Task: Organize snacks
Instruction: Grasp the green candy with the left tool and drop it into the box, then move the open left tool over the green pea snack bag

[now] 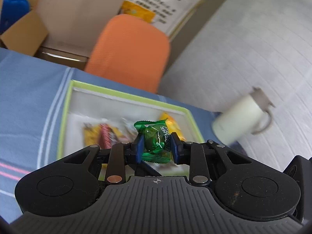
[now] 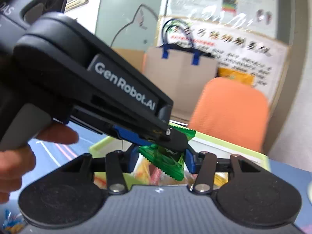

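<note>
Holding the green candy packet (image 1: 155, 141) clamped in the left gripper (image 1: 157, 147) above the green-rimmed tray (image 1: 65, 117) of snacks, right gripper (image 2: 160, 160) apparently closed around the same packet: best lowered close before letting go, one gripper releasing first.

Bright even daylight — background motion-blurred, foreground sharp; fisheye bending at edges, dark corner vignetting.

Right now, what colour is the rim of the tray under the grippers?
Light green rim on the shallow white tray, clearest in the left wrist view.
</note>
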Available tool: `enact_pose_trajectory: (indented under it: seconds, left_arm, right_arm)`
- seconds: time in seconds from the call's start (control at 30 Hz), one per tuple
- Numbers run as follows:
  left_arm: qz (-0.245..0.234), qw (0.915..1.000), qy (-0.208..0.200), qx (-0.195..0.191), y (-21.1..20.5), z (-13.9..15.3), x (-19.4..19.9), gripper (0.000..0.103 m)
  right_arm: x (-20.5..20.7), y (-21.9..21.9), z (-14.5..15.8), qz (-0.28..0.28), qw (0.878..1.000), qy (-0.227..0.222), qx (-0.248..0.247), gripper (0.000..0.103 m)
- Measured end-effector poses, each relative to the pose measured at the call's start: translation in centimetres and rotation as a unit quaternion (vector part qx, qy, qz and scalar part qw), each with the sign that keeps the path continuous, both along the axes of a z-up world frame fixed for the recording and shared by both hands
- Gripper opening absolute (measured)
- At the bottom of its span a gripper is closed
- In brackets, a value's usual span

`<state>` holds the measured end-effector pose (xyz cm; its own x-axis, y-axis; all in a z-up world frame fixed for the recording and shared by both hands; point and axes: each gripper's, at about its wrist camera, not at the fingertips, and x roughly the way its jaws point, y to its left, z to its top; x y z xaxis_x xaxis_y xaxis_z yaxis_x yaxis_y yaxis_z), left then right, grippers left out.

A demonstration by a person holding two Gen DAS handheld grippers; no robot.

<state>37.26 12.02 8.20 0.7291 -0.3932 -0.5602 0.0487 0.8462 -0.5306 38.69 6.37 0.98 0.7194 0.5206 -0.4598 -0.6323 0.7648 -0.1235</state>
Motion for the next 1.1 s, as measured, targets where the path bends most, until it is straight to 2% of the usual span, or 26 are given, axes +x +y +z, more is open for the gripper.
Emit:
enact_pose_trajectory:
  seconds: [0.17, 0.2, 0.23, 0.27, 0.3, 0.37, 0.47, 0.53, 0.6, 0.73, 0.8, 0.87, 0.97, 1.03, 1.1]
  left_arm:
    - [0.029, 0.9991, 0.032, 0.005, 2.6, -2.6, 3.6, 0.005]
    - [0.032, 0.9989, 0.033, 0.004, 3.0, -3.0, 3.8, 0.012]
    - [0.033, 0.999, 0.031, 0.0, 3.4, -3.1, 3.7, 0.021]
    - [0.033, 0.9992, 0.022, -0.005, 3.7, -3.0, 3.2, 0.038]
    - [0.036, 0.9993, 0.007, -0.008, 3.9, -2.5, 2.4, 0.046]
    - [0.041, 0.9989, -0.022, -0.01, 4.3, -1.5, 0.6, 0.05]
    - [0.031, 0.9982, -0.044, -0.026, 4.5, -0.3, -2.5, 0.054]
    - [0.019, 0.9976, -0.057, -0.035, 4.4, -0.1, -4.9, 0.059]
    - [0.015, 0.9971, -0.062, -0.041, 4.1, -0.6, -7.1, 0.063]
    - [-0.008, 0.9972, -0.036, -0.065, 2.3, -3.2, -11.1, 0.063]
    - [-0.027, 0.9959, -0.01, -0.086, 0.8, -4.8, -12.5, 0.062]
    - [-0.055, 0.9915, 0.02, -0.116, -0.6, -6.5, -13.3, 0.061]
    - [-0.089, 0.9817, 0.078, -0.149, -2.8, -8.8, -13.7, 0.054]
    - [-0.087, 0.9814, 0.102, -0.138, -3.8, -9.5, -13.6, 0.049]
    - [-0.081, 0.985, 0.102, -0.113, -4.5, -9.3, -13.4, 0.046]
  right_arm:
    - [4.0, 2.5, -2.2, 0.024, 0.999, 0.043, 0.003, 0.055]
    - [4.2, 2.2, -2.2, 0.024, 0.999, 0.045, 0.007, 0.057]
    - [4.0, 2.2, -2.1, 0.026, 0.999, 0.044, 0.011, 0.065]
    - [3.6, 1.9, -1.8, 0.024, 0.999, 0.036, 0.015, 0.071]
    - [2.7, 1.6, -1.7, 0.02, 0.999, 0.025, 0.017, 0.073]
    - [0.5, 0.6, -0.7, 0.012, 1.0, 0.0, 0.022, 0.084]
    - [-3.5, -1.7, 0.5, -0.004, 0.999, -0.041, 0.022, 0.1]
    - [-6.5, -3.4, 0.2, -0.016, 0.998, -0.049, 0.022, 0.101]
    - [-9.6, -5.0, -1.0, -0.028, 0.999, -0.032, 0.018, 0.102]
    - [-12.7, -6.6, -4.7, -0.067, 0.997, 0.021, -0.018, 0.102]
    - [-13.5, -7.4, -6.7, -0.076, 0.996, 0.053, -0.015, 0.102]
    - [-14.4, -7.8, -8.1, -0.072, 0.994, 0.078, -0.005, 0.102]
    - [-15.8, -7.8, -8.9, -0.056, 0.995, 0.077, -0.015, 0.102]
    - [-16.0, -7.3, -8.9, -0.042, 0.997, 0.065, -0.027, 0.102]
    - [-16.2, -7.0, -8.7, -0.027, 0.997, 0.06, -0.033, 0.102]
